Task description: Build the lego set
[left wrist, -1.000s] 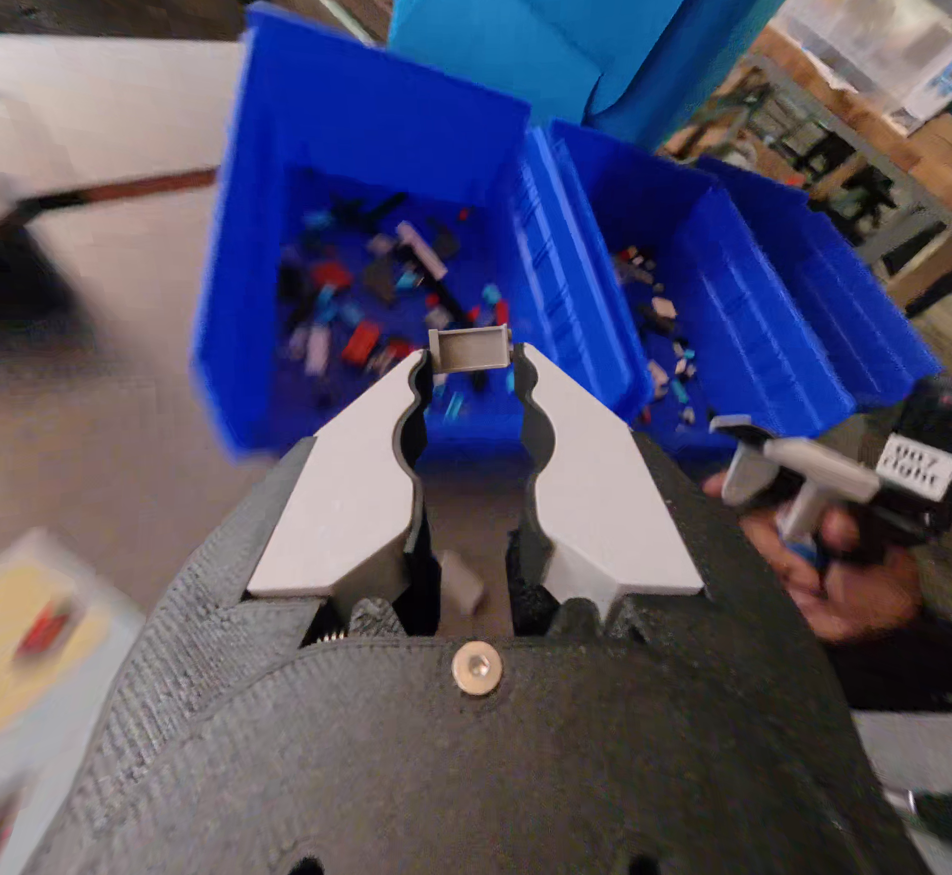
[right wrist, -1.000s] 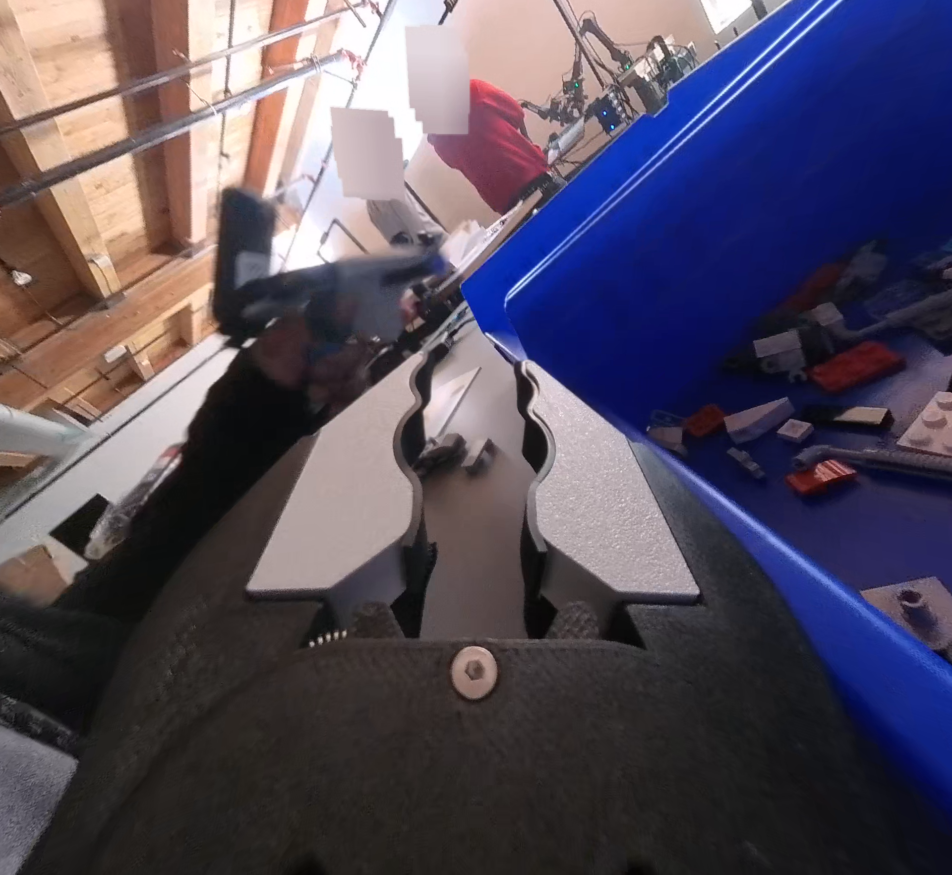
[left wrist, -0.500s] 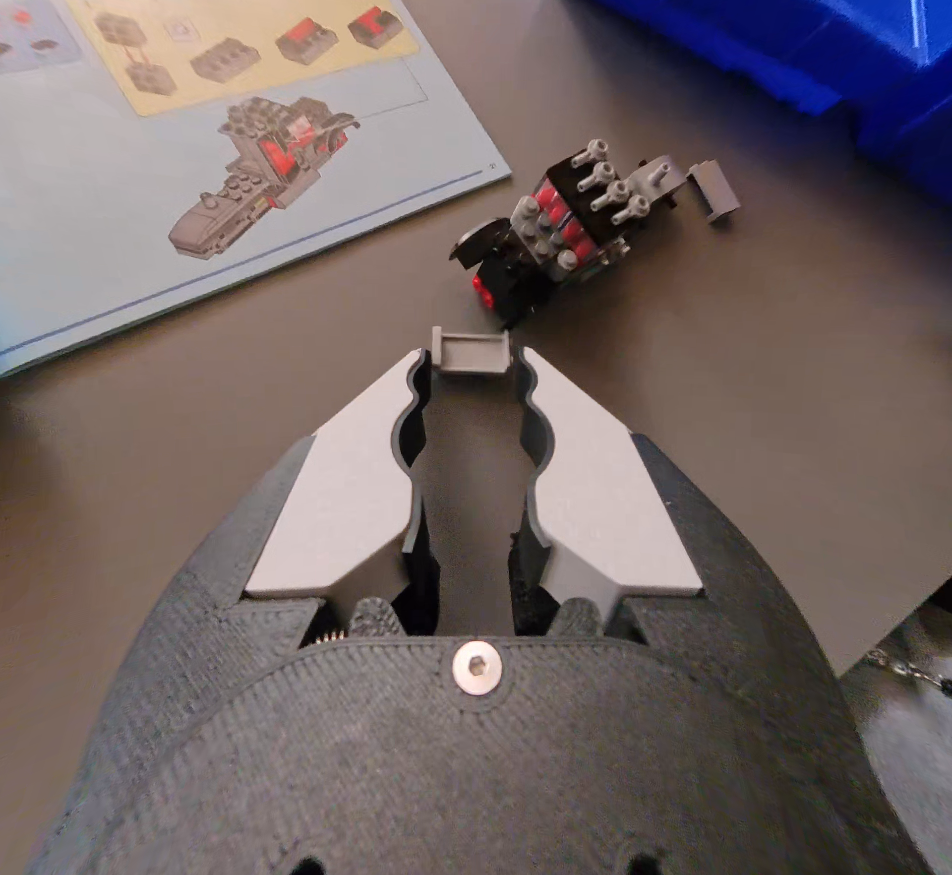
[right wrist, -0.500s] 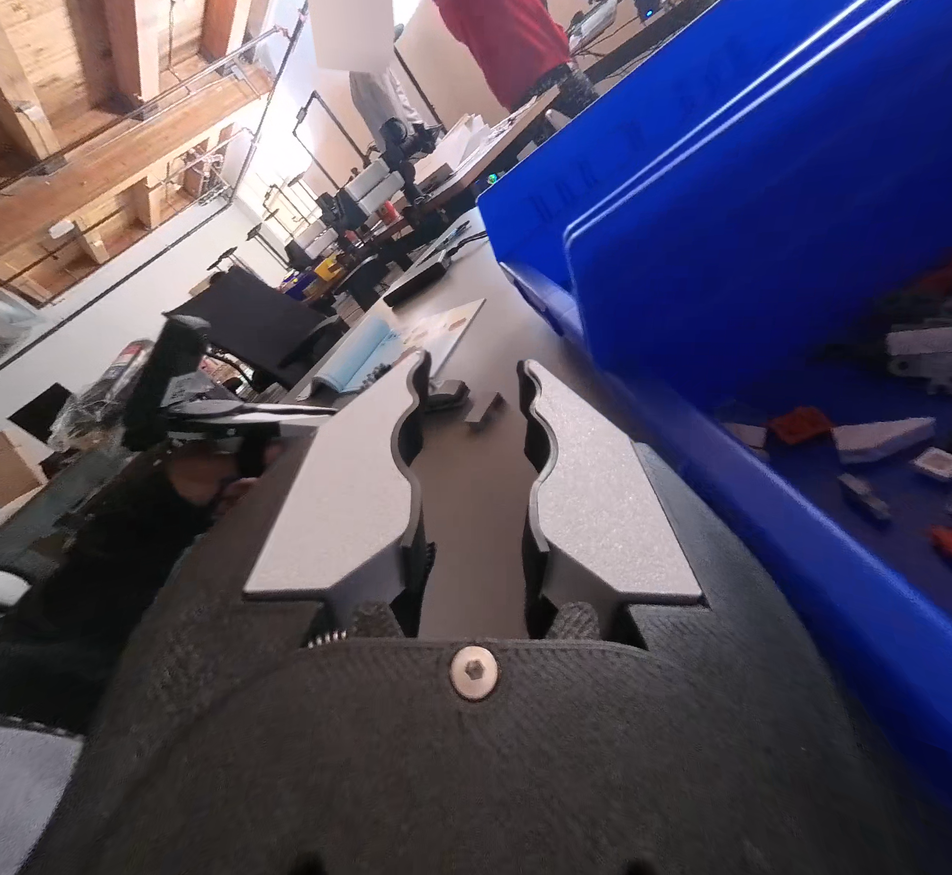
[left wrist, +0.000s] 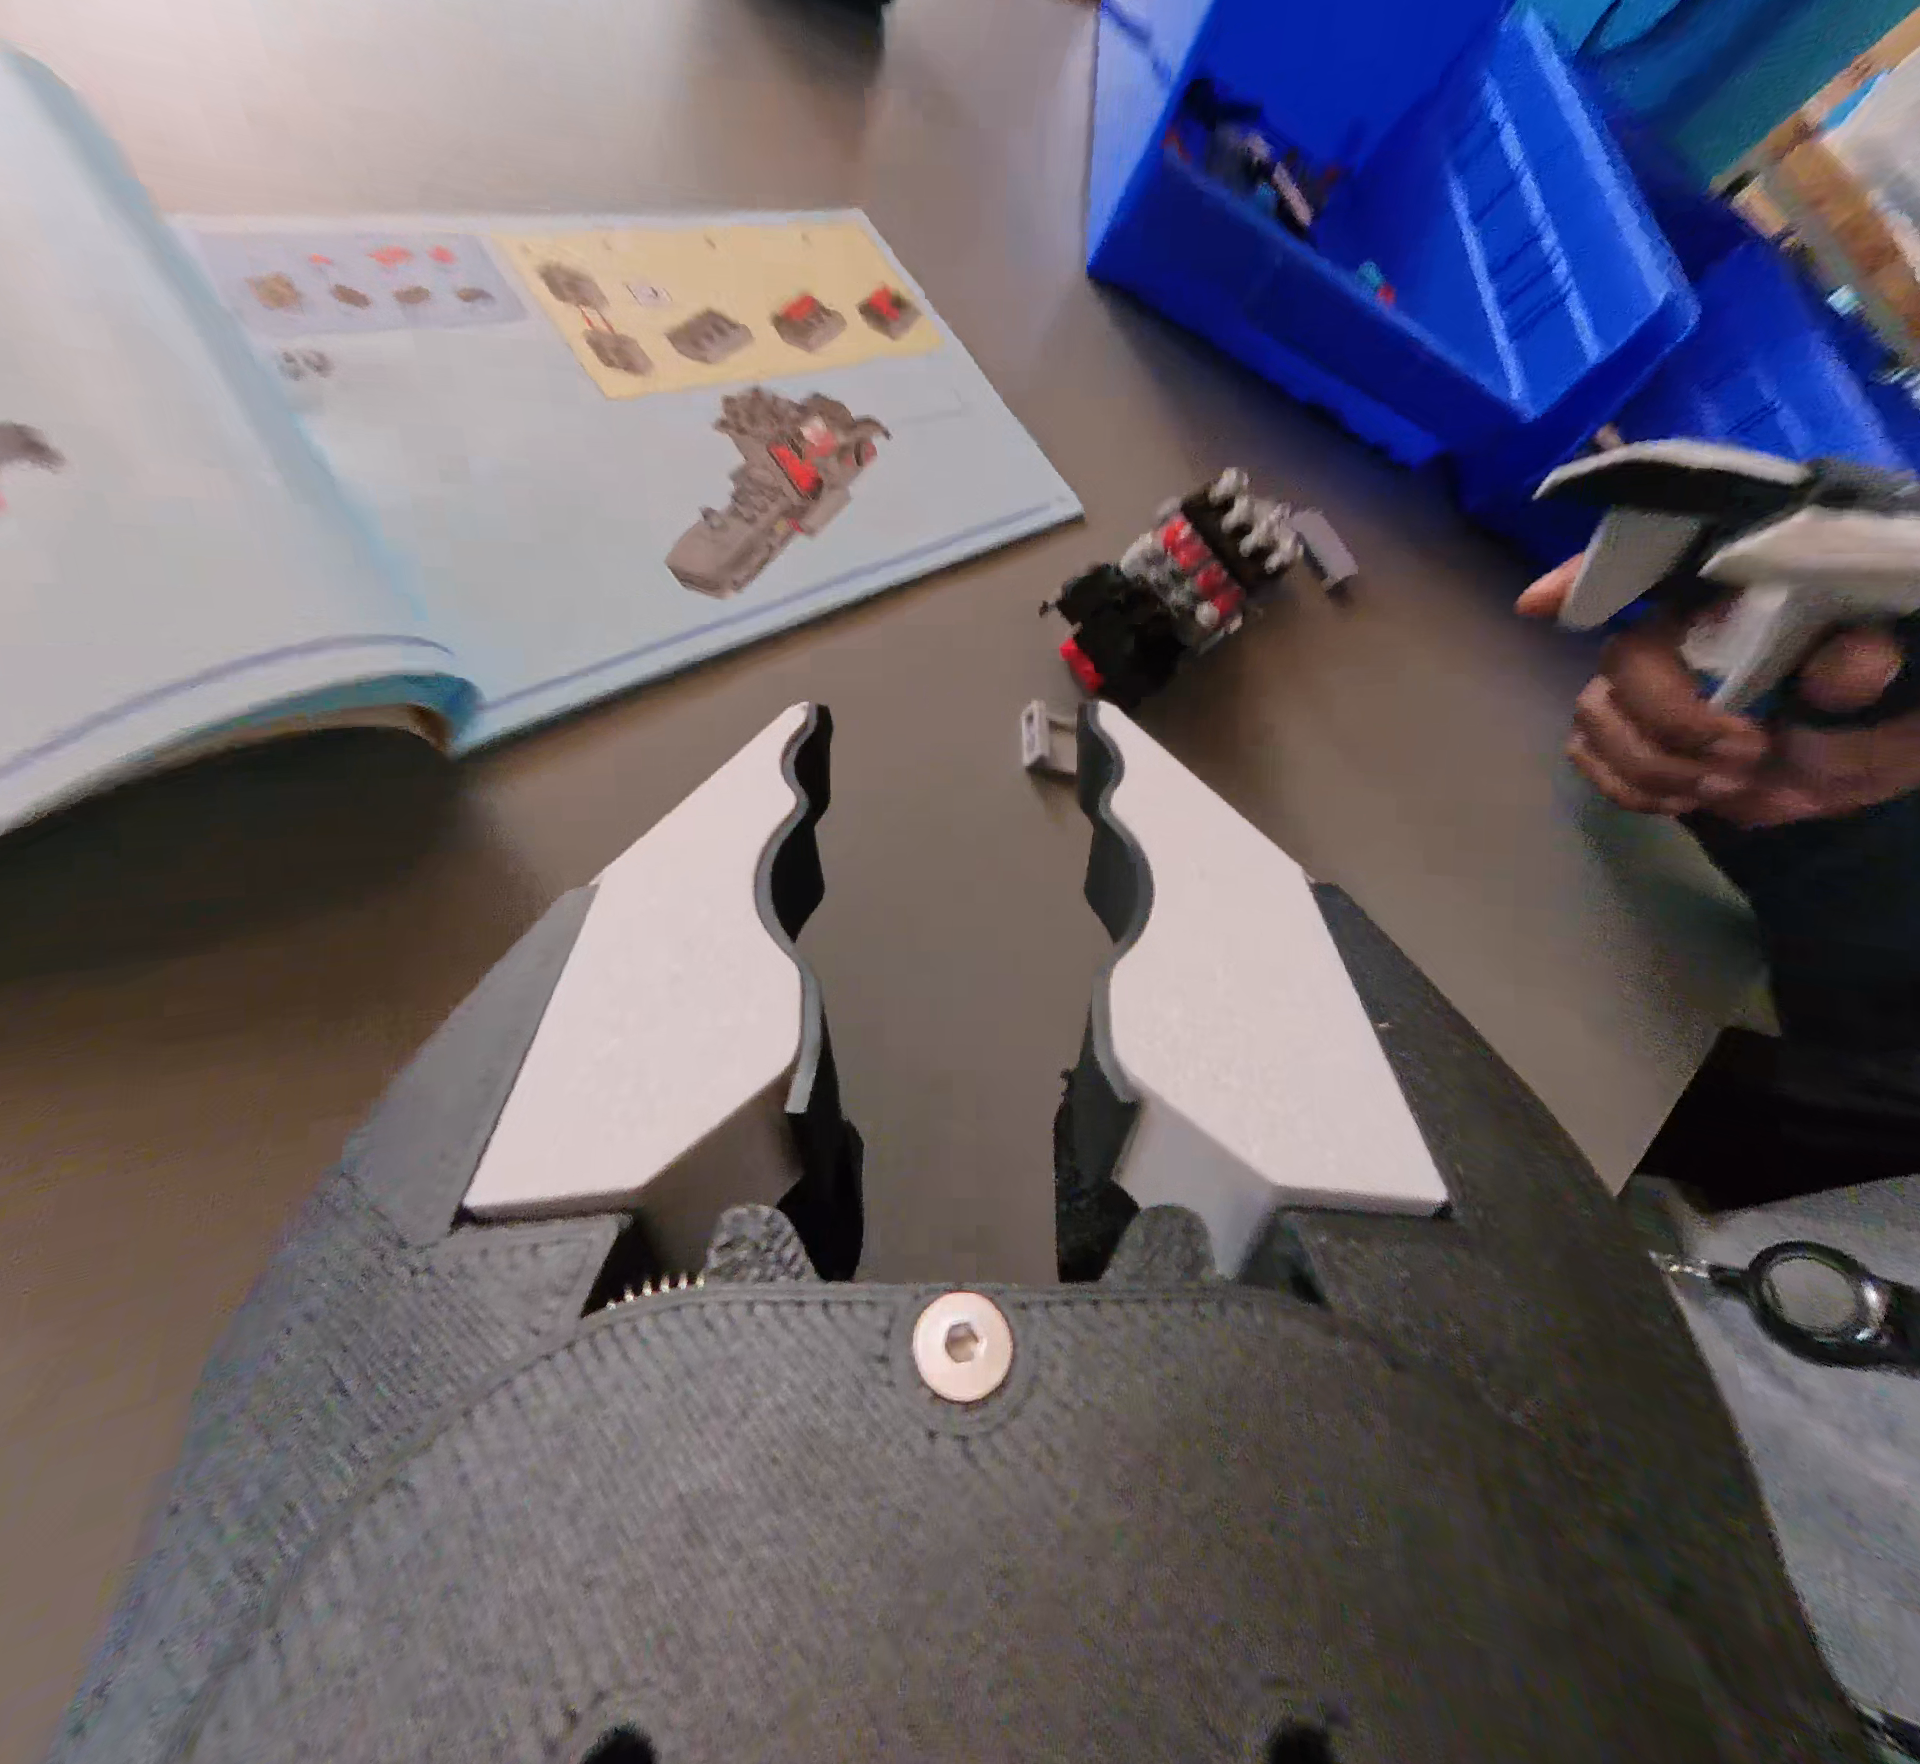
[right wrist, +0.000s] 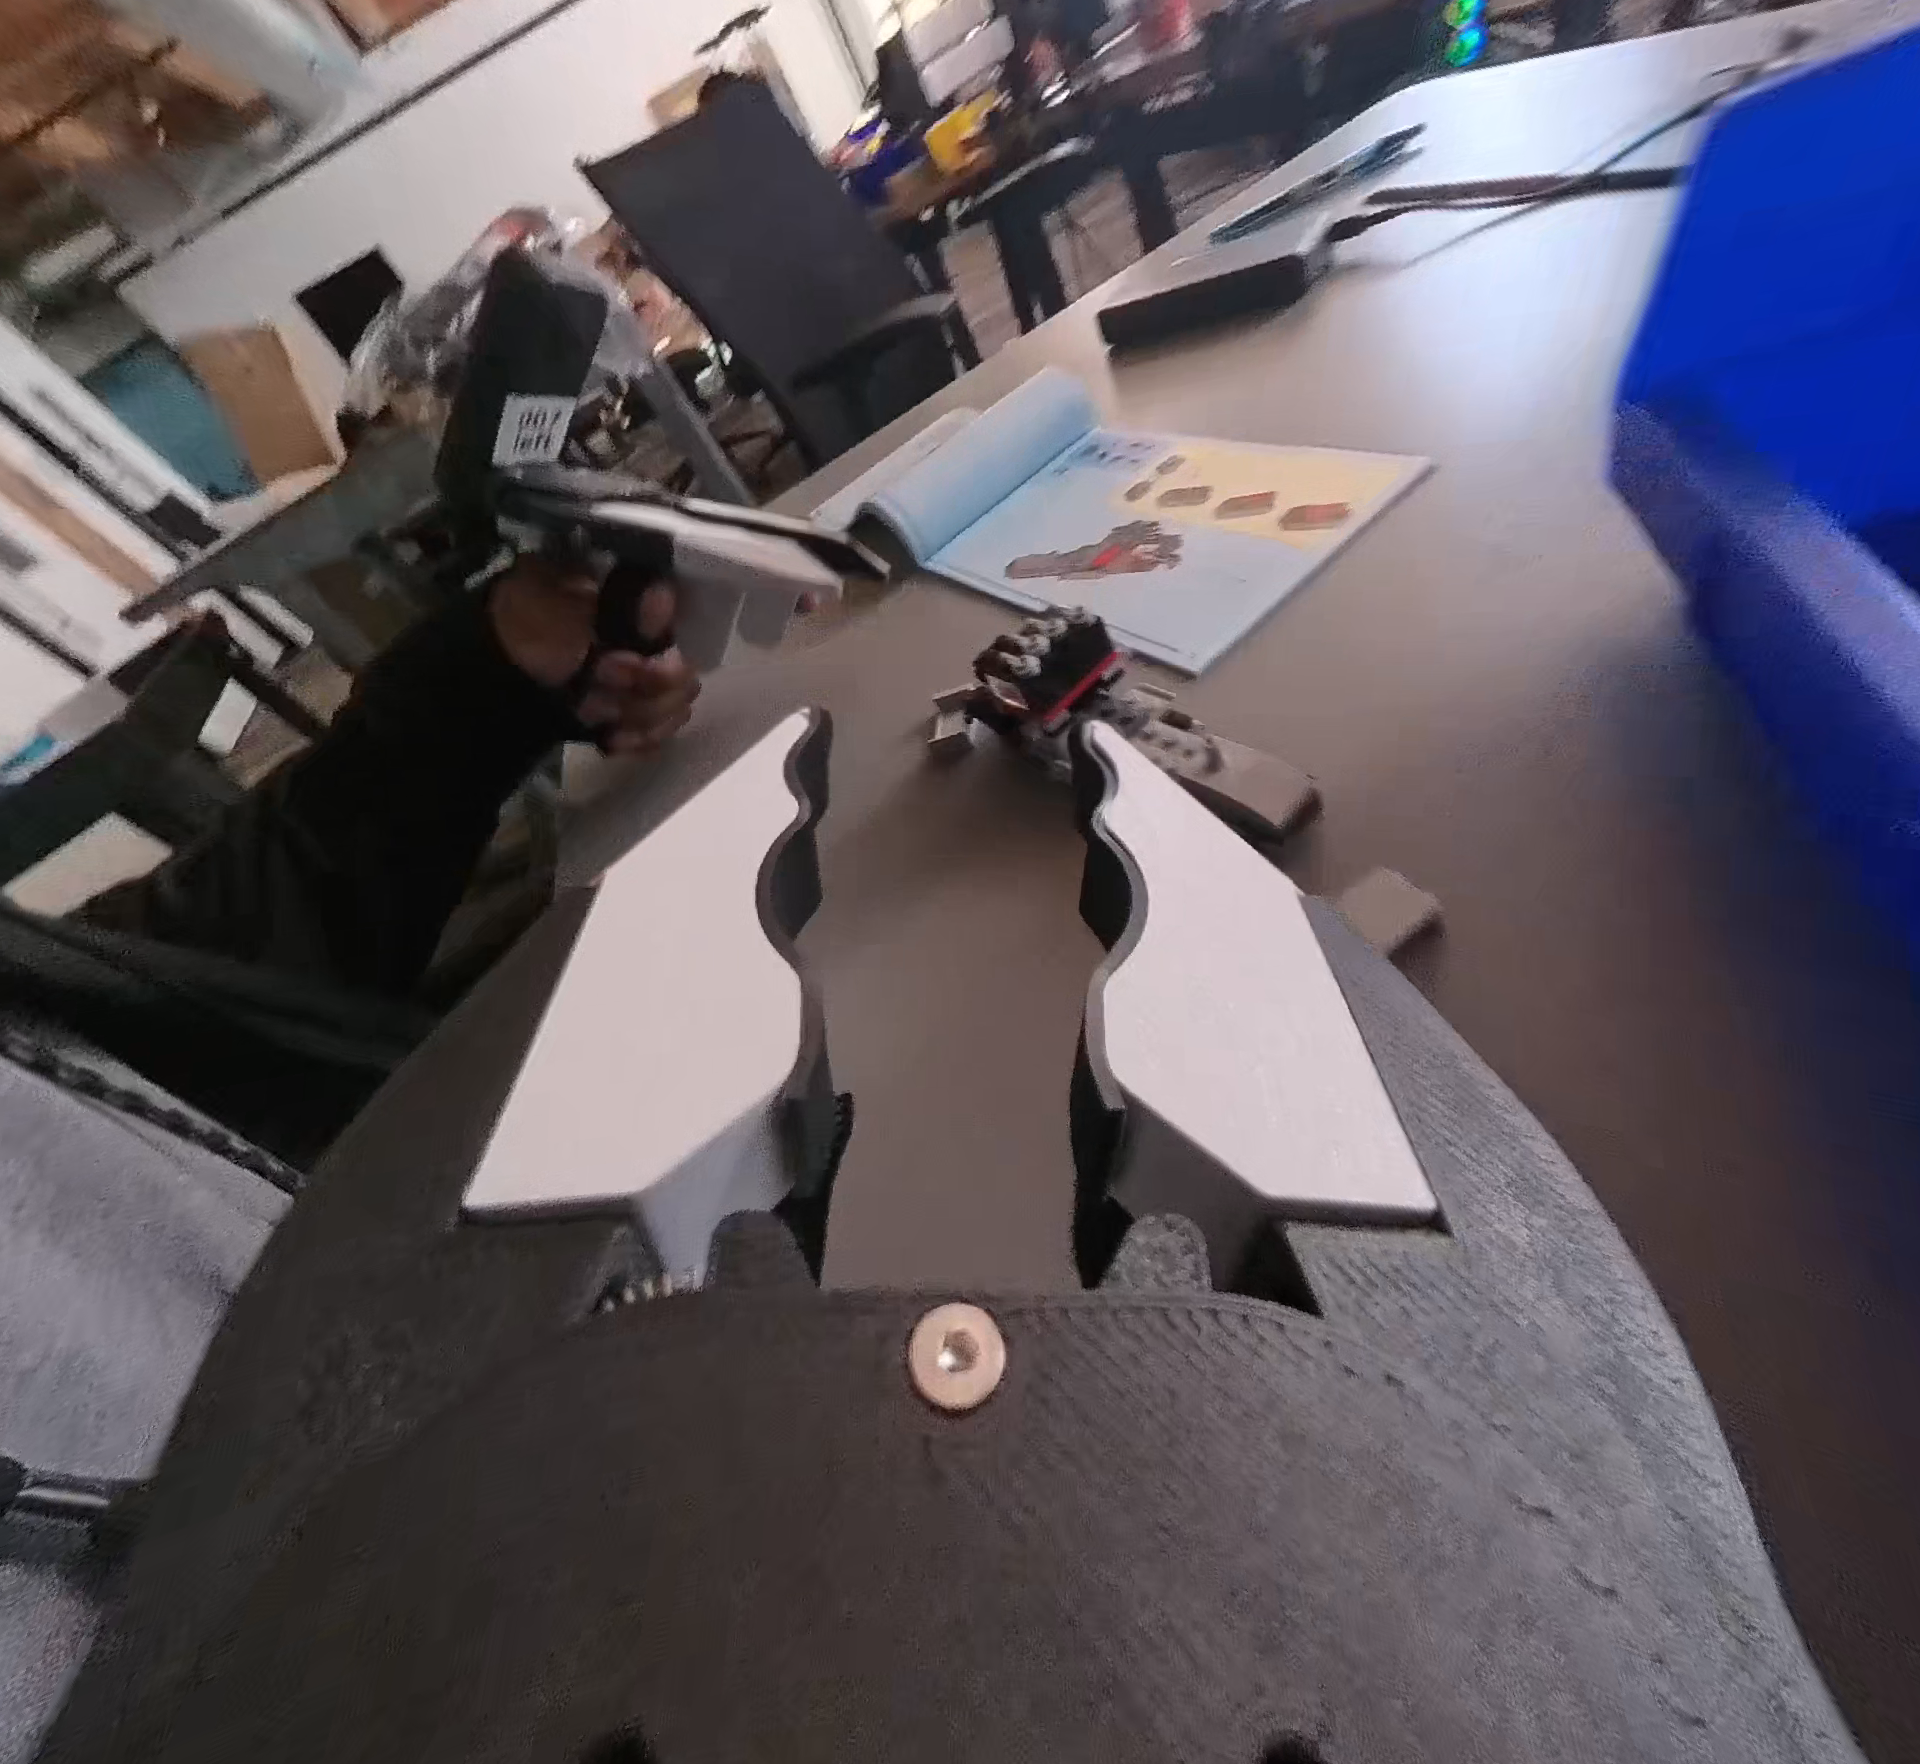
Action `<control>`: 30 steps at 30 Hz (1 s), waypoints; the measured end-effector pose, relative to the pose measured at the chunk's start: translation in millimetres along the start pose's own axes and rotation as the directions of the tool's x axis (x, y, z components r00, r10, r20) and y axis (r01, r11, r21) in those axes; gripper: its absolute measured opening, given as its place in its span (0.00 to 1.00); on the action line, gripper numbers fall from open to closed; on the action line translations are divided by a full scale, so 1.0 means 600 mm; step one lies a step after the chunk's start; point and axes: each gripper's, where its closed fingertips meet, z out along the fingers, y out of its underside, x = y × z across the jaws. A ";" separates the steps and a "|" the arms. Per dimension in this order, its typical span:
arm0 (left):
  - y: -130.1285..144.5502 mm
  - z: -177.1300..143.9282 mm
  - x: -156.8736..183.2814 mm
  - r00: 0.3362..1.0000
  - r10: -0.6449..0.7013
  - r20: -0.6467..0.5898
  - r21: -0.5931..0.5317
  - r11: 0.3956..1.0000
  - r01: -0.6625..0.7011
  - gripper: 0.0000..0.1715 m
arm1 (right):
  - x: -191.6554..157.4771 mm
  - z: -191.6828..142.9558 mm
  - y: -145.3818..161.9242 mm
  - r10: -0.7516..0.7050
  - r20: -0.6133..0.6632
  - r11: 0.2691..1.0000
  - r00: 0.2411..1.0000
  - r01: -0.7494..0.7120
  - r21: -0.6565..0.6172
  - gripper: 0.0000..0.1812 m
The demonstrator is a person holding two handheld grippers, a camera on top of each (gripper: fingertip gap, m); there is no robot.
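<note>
The left gripper (left wrist: 951, 727) is held low over the table with its two grey fingers (left wrist: 665, 966) spread wide apart, nothing gripped between them. It is carried by a hand (right wrist: 613, 644) in a fingerless black glove, the forearm in a black sleeve. The right gripper (right wrist: 951, 738) is likewise held with its fingers (right wrist: 1236, 1018) parted and nothing between them, angled low along the table. Its handle is gripped by the right hand (left wrist: 1714, 727), seemingly bare, though blur hides detail.

My left camera looks steeply down past my claw; my right skims low across the table (right wrist: 1455, 280). Both share the model (left wrist: 1174, 576) ahead.
</note>
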 end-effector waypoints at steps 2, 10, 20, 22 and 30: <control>-0.040 -0.013 -0.013 1.000 -0.004 -0.029 0.080 0.997 0.006 0.28 | -0.013 0.029 0.001 -0.031 0.035 0.999 0.999 0.032 -0.033 0.27; -0.252 -0.091 -0.069 0.994 0.113 0.003 0.557 0.825 -0.096 0.32 | -0.051 0.121 -0.014 -0.125 0.121 0.988 0.985 0.134 -0.072 0.31; -0.253 -0.205 -0.171 0.996 0.087 -0.026 0.676 0.736 -0.047 0.36 | -0.102 0.185 0.057 -0.181 0.162 0.948 0.970 0.216 -0.235 0.32; -0.246 -0.219 -0.190 0.997 0.071 -0.012 0.686 0.727 -0.043 0.36 | -0.100 0.188 0.068 -0.169 0.152 0.939 0.974 0.206 -0.274 0.29; -0.233 -0.234 -0.216 0.997 0.030 -0.068 0.708 0.706 0.027 0.34 | -0.081 0.201 0.099 -0.215 0.122 0.883 0.969 0.247 -0.399 0.22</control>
